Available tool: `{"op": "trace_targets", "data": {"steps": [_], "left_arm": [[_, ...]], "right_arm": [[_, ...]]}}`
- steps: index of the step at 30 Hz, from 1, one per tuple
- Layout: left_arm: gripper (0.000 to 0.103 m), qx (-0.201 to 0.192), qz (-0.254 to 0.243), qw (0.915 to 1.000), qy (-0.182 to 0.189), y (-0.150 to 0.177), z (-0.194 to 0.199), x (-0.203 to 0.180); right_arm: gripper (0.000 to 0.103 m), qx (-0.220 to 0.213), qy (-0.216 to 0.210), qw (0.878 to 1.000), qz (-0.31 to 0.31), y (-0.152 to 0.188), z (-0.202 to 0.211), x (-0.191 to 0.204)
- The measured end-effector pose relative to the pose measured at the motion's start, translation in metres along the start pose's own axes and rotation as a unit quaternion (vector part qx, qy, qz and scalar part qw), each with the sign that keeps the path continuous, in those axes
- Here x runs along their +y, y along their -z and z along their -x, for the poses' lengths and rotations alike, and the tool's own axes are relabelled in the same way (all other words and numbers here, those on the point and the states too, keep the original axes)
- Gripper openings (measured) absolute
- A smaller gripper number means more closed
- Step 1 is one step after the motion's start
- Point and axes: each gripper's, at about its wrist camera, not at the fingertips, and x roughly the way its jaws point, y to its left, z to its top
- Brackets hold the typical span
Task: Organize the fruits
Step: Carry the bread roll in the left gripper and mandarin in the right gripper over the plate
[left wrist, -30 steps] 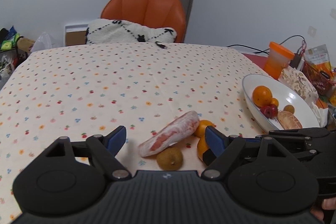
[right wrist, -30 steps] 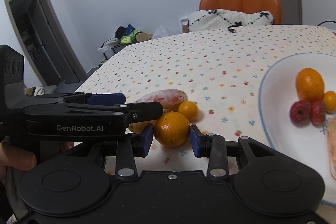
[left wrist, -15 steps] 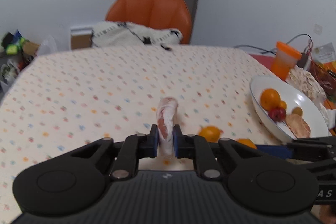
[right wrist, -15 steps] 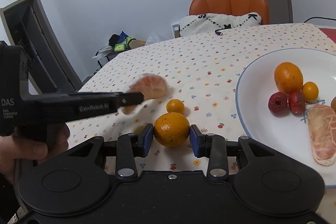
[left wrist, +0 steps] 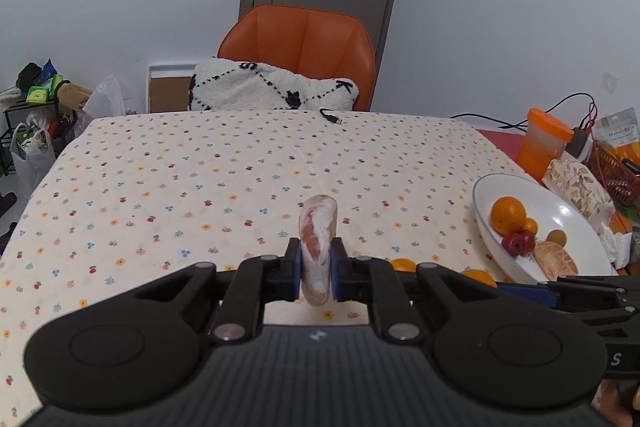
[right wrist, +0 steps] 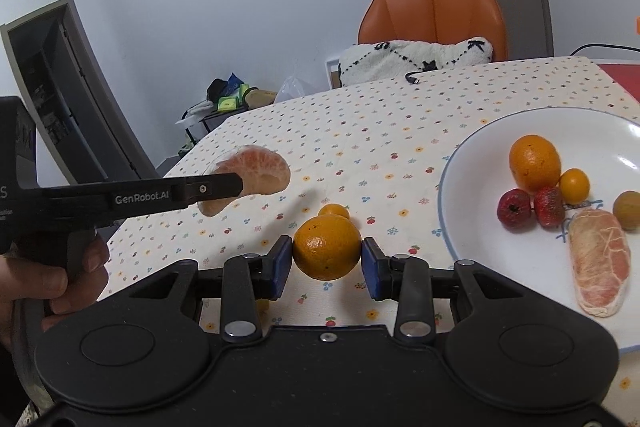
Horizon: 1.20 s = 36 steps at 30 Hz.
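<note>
left gripper [left wrist: 315,269] clamped, right gripper [right wrist: 326,263] clamped

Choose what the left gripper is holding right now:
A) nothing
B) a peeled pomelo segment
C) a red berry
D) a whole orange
B: the left gripper is shut on the pinkish peeled pomelo segment, lifted clear of the tablecloth.

The left gripper [left wrist: 315,269], wide open 1 second ago, now clamps the wrapped pomelo segment [left wrist: 318,247] and holds it lifted off the table [left wrist: 160,187]; the orange [right wrist: 327,247] is raised too.
</note>
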Motion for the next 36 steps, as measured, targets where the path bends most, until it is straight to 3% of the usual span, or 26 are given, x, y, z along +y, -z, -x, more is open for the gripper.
{"op": "trace_targets", "data": {"steps": [17, 36], "left_arm": [[0.013, -0.021, -0.021, 0.9982, 0.052, -0.007, 0.015, -0.039], [0.013, -0.016, -0.056, 0.9923, 0.109, -0.007, 0.008, -0.097]], "right_arm": [[0.036, -0.047, 0.050, 0.998, -0.013, 0.000, 0.048, -0.019], [0.036, -0.077, 0.115, 0.989, -0.049, 0.009, 0.094, -0.063]]}}
